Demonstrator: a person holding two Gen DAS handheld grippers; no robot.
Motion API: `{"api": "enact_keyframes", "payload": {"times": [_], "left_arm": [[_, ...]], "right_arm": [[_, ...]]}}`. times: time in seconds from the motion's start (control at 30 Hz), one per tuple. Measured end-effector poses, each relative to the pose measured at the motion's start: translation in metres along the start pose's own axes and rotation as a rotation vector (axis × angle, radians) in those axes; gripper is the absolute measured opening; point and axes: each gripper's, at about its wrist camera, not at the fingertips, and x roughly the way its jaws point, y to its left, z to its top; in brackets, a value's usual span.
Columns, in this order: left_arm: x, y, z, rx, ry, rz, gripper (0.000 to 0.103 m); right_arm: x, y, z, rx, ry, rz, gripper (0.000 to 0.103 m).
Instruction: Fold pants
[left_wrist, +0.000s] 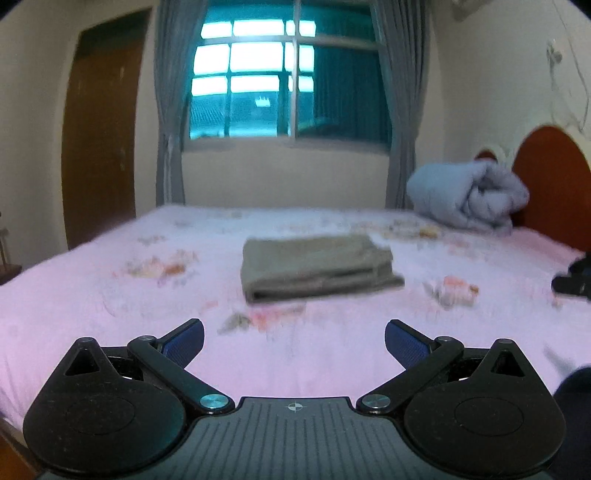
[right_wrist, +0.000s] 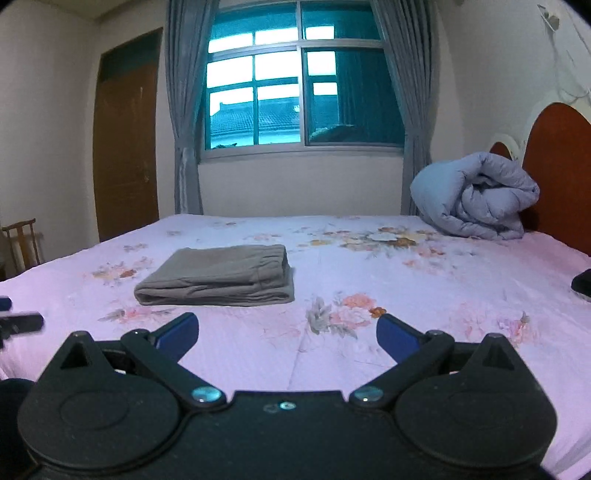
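Observation:
Grey-brown pants (left_wrist: 316, 267) lie folded into a flat rectangular stack in the middle of the pink flowered bed (left_wrist: 92, 314); the right wrist view shows the same pants (right_wrist: 221, 277) left of centre. My left gripper (left_wrist: 294, 341) hangs over the near part of the bed, well short of the pants, open with nothing between its blue pads. My right gripper (right_wrist: 287, 334) is also back from the pants and to their right, open and empty. At the left edge of the right wrist view, part of the left gripper's fingers (right_wrist: 22, 321) shows.
A rolled blue-grey quilt (right_wrist: 476, 195) lies at the far right by the red-brown headboard (right_wrist: 561, 166). A dark object (right_wrist: 581, 282) rests at the bed's right edge. Behind are a curtained window (right_wrist: 295, 81), a wooden door (right_wrist: 125, 147) and a chair (right_wrist: 22, 240).

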Motion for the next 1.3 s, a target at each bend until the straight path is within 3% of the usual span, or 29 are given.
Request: {"api": "enact_keyframes", "payload": {"times": [0.2, 1.3], "left_arm": [[0.008, 0.011, -0.004, -0.057, 0.03, 0.007, 0.103], [0.011, 0.007, -0.006, -0.015, 0.026, -0.008, 0.103]], "right_arm": [[0.002, 0.003, -0.004, 0.003, -0.014, -0.003, 0.097], [0.004, 0.003, -0.009, 0.01, 0.012, 0.001, 0.097]]}}
